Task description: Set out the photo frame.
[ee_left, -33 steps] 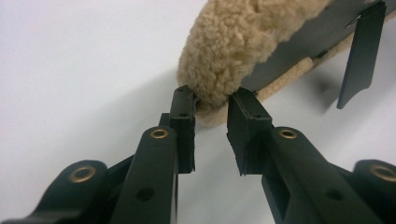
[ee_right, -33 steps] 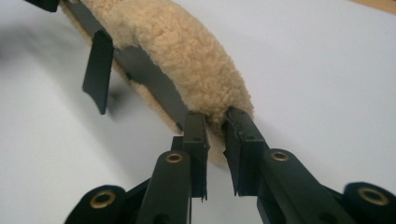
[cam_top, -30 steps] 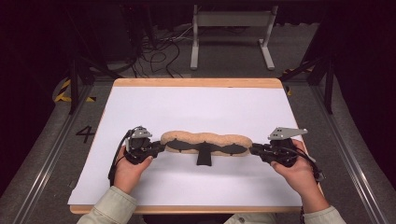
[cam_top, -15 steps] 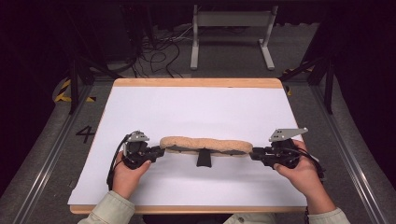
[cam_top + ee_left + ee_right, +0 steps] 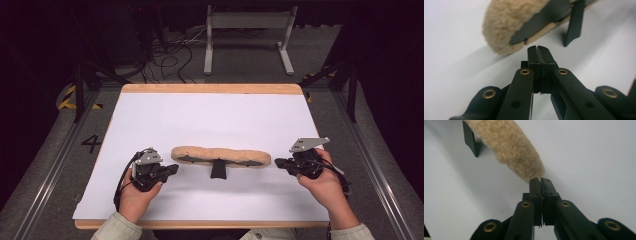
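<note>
Your left tool (image 5: 172, 169) and right tool (image 5: 278, 162) are both pressed together, empty. Each sits just off one end of the fleece-covered strip (image 5: 220, 155) at lower centre of the bench (image 5: 200, 110).

The fleecy pad (image 5: 221, 155) is tan, a curly sandy pile, with a flat black backing and a black strap (image 5: 218, 170) hanging from its middle. Both the left gripper (image 5: 174, 169) and the right gripper (image 5: 276, 162) are black, with brass-coloured rivets and a grey plate on top. The bench (image 5: 210, 89) is pale wood under a white sheet (image 5: 210, 120). The sleeves are light green
</note>
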Available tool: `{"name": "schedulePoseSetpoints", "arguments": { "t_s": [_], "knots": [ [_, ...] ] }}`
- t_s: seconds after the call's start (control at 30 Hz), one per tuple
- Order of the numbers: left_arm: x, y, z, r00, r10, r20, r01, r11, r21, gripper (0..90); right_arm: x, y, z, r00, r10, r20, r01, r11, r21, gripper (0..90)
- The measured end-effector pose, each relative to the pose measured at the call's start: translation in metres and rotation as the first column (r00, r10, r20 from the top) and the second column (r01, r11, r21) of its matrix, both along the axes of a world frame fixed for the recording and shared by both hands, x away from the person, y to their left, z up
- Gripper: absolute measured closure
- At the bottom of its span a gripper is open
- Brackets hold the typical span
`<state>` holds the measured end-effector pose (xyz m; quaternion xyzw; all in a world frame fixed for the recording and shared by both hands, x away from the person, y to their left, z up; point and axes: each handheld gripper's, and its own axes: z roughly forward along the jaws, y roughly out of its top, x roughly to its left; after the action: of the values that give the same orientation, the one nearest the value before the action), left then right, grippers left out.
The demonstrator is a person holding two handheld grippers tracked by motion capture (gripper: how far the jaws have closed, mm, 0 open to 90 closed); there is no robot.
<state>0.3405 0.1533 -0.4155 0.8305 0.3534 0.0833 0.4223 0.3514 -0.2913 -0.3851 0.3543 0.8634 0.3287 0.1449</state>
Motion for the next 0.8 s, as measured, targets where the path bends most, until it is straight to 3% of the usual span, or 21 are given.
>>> {"name": "schedulePoseSetpoints", "arguments": {
  "t_s": [0.27,0.37,0.57,0.7,0.8],
  "knots": [
    [0.001,-0.007,0.000,0.9985,-0.054,-0.011,0.055,0.9974,0.047,90.0,0.000,-0.001,-0.005,1.0000,0.001,-0.004,-0.001,1.000,-0.015,90.0],
    [0.006,-0.008,-0.006,0.9974,-0.066,-0.030,0.069,0.9883,0.136,90.0,0.000,-0.003,-0.004,1.0000,-0.002,-0.006,0.002,1.000,-0.001,90.0],
    [0.008,-0.009,-0.006,0.9953,-0.076,-0.061,0.084,0.9848,0.152,90.0,0.002,-0.005,-0.007,0.9999,-0.009,-0.010,0.009,1.000,-0.002,90.0],
    [0.002,-0.020,-0.005,0.9905,-0.128,-0.050,0.135,0.9721,0.192,90.0,0.004,-0.003,-0.010,0.9999,-0.011,-0.005,0.011,1.000,-0.008,90.0],
    [0.001,-0.024,-0.006,0.9884,-0.143,-0.051,0.151,0.9674,0.204,90.0,0.006,0.001,-0.014,0.9998,-0.017,0.011,0.017,1.000,-0.013,90.0]
  ]
}}
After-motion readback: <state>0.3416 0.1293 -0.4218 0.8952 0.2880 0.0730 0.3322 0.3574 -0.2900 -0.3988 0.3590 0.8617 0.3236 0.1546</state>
